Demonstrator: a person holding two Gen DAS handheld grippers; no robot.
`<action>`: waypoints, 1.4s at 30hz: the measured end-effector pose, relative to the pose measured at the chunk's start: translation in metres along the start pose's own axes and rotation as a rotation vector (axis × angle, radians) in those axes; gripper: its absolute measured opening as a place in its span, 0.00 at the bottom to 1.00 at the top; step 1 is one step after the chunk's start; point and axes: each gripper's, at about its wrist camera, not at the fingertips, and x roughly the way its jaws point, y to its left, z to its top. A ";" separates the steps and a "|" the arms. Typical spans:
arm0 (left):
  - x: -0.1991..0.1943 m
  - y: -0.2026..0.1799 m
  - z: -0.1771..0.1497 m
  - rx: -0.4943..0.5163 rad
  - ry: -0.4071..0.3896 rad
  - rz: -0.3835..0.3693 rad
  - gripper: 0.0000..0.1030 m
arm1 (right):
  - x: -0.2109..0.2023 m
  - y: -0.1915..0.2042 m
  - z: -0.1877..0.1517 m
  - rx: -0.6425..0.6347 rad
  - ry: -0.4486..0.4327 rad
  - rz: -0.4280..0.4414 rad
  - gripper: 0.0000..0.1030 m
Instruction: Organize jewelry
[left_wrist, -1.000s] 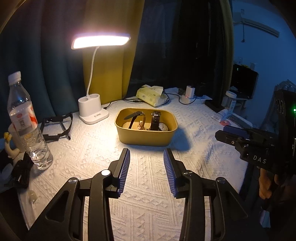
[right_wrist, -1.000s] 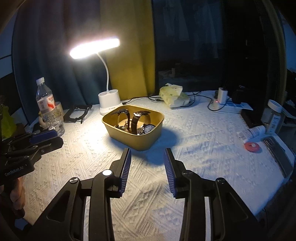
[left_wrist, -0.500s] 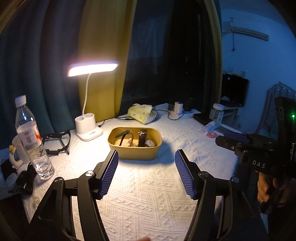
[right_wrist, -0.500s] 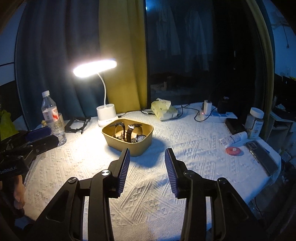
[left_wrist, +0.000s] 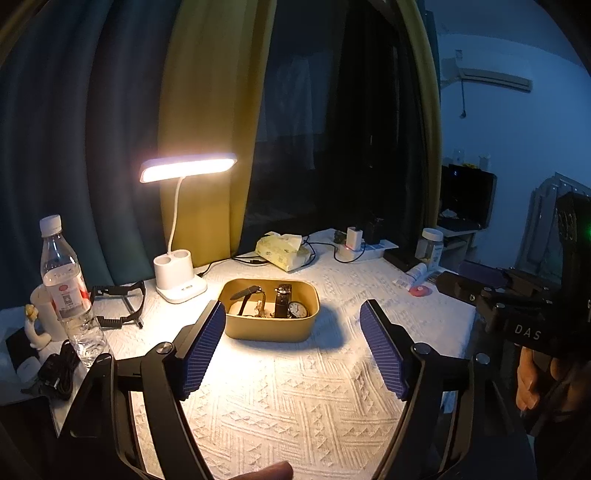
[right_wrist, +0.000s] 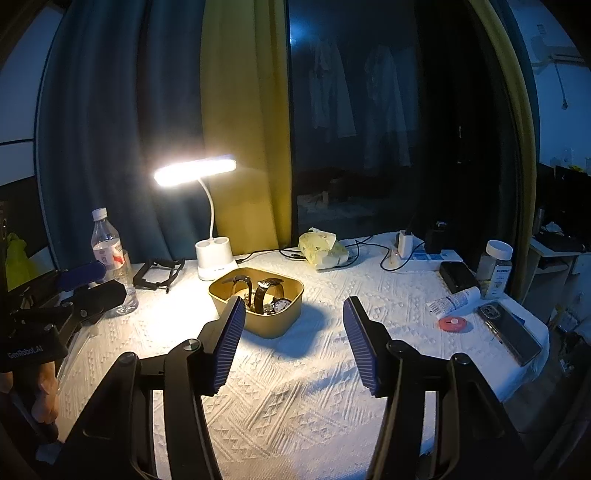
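A yellow tray (left_wrist: 271, 328) holding several watches (left_wrist: 283, 304) sat on the white textured surface (left_wrist: 295, 398) beside a lit desk lamp (left_wrist: 180, 284). Both the left hand-held gripper (left_wrist: 291, 350) and right hand-held gripper (right_wrist: 293, 341) hovered short of it, fingers spread wide and holding nothing.

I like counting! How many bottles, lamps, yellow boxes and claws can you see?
Bottles: 1
Lamps: 1
Yellow boxes: 1
Claws: 2, the left claw and the right claw, both open
Total: 5
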 end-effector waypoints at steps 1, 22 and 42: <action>0.001 0.001 0.000 -0.003 0.002 0.002 0.76 | 0.001 0.000 0.000 0.000 0.003 -0.001 0.54; 0.007 0.008 -0.002 -0.019 0.010 0.017 0.76 | 0.012 0.000 -0.005 0.012 0.021 -0.011 0.55; 0.007 0.011 -0.006 -0.027 0.012 0.020 0.76 | 0.015 0.005 -0.010 0.003 0.034 -0.010 0.55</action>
